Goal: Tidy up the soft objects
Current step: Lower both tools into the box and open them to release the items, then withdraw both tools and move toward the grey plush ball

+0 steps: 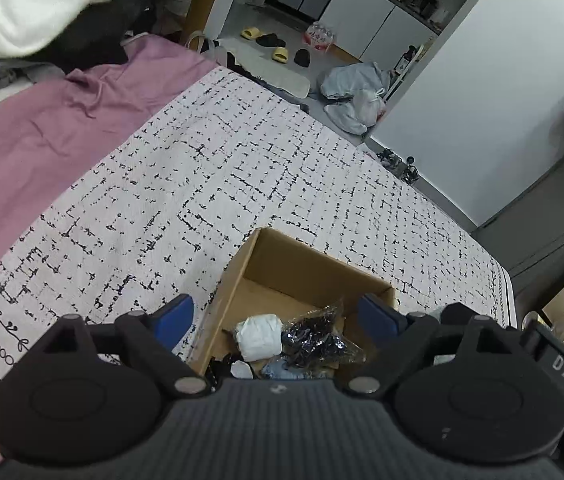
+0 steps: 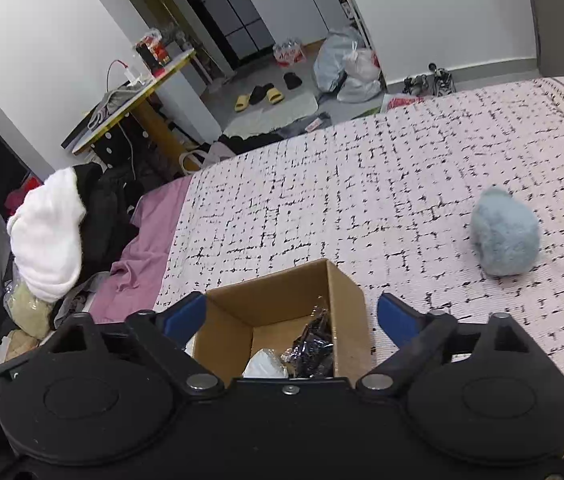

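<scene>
Right wrist: both tools [image 2: 290, 316] [image 1: 275, 316] gape empty over corrugated cardboard box [image 2: 346, 300]; fuzzy blue ball [image 2: 505, 236] nearby.

Bedspread [image 2: 322, 200] open; box [image 2: 346, 304] walls obstruct.

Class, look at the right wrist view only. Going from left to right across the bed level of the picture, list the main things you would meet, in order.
White fluffy bundle → purple sheet → cardboard box → blue fluffy ball. The box sits between the open fingers of the right tool.
</scene>
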A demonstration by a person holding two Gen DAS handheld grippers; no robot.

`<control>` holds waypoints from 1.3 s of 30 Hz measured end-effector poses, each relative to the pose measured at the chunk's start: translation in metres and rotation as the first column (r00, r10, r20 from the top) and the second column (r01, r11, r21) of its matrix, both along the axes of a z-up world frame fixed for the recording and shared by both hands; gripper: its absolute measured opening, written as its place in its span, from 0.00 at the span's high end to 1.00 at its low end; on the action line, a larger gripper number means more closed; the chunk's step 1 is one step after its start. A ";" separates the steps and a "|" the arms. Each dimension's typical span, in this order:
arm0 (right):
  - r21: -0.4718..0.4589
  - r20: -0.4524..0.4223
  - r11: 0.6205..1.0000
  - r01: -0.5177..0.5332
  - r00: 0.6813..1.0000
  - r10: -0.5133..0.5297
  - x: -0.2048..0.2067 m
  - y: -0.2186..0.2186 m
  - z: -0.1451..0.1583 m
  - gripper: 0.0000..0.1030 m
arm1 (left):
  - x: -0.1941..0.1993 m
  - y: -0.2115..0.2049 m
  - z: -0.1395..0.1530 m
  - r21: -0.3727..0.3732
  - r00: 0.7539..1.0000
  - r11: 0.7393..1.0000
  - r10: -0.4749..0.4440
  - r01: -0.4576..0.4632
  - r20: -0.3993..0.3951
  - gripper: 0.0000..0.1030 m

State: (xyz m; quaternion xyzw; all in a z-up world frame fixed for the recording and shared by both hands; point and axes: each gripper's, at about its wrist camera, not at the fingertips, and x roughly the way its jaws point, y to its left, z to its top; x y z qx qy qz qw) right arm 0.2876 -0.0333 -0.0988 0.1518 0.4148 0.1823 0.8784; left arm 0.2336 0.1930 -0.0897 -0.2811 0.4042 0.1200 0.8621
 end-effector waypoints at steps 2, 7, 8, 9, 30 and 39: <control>-0.006 0.011 1.000 0.015 1.000 -0.015 -0.004 -0.007 0.003 0.04 | -0.004 -0.004 0.005 -0.001 1.000 1.000 -0.005 0.005 0.015 0.13; 0.026 0.031 0.999 0.023 0.999 -0.023 -0.013 -0.029 0.008 0.00 | -0.012 -0.017 0.017 0.030 0.999 0.999 -0.030 0.028 0.042 0.13; 0.028 0.033 0.999 0.022 0.999 -0.023 -0.015 -0.032 0.008 0.00 | -0.013 -0.021 0.020 0.049 0.998 0.998 -0.035 0.033 0.044 0.13; 0.028 0.034 0.999 0.023 0.999 -0.024 -0.016 -0.036 0.008 0.00 | -0.015 -0.024 0.022 0.065 0.998 0.997 -0.040 0.037 0.048 0.13; 0.066 0.079 0.996 0.066 0.994 -0.072 -0.044 -0.127 0.016 0.00 | -0.033 -0.109 0.058 0.213 0.985 0.967 -0.160 0.141 0.071 0.13; 0.074 0.095 0.994 0.078 0.992 -0.085 -0.048 -0.162 0.016 0.00 | -0.033 -0.140 0.059 0.234 0.977 0.954 -0.207 0.189 0.055 0.13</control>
